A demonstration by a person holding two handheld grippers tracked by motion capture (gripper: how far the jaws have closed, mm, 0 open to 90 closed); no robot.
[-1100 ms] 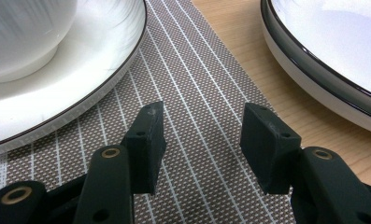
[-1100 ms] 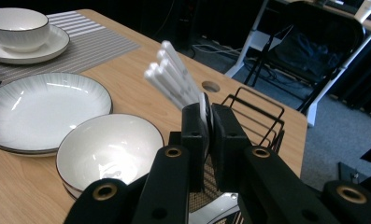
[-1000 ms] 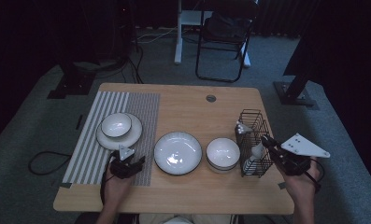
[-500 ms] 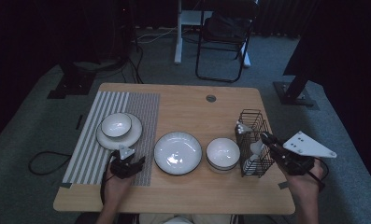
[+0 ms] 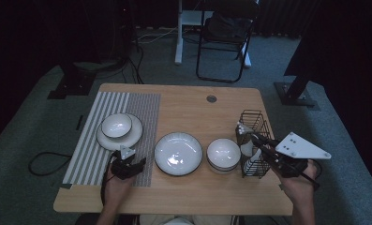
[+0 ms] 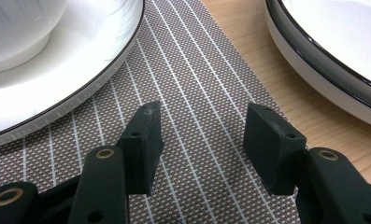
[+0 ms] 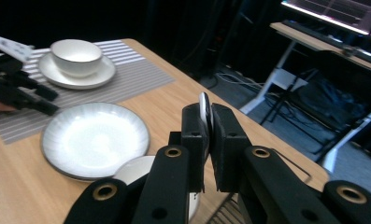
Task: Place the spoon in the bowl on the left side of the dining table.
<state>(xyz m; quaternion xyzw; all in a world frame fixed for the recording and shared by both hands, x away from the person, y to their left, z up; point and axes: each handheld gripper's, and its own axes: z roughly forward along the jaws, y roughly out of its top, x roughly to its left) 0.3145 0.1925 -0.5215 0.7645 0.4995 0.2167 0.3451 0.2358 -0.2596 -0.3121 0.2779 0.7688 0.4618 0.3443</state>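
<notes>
My left gripper rests low over the striped placemat, between the saucer with its small bowl and the large plate. Its jaws have just been opening and nothing is between them. My right gripper is shut on a thin white utensil, held edge-on above the black wire basket. A second bowl stands left of the basket.
The wooden table has a cable hole at the back. A chair and stand legs are on the floor behind it. In the right gripper view the other gripper shows beside the plate.
My right gripper has lifted up and slightly left with the white utensil in it. The left hand has stayed where it was.
</notes>
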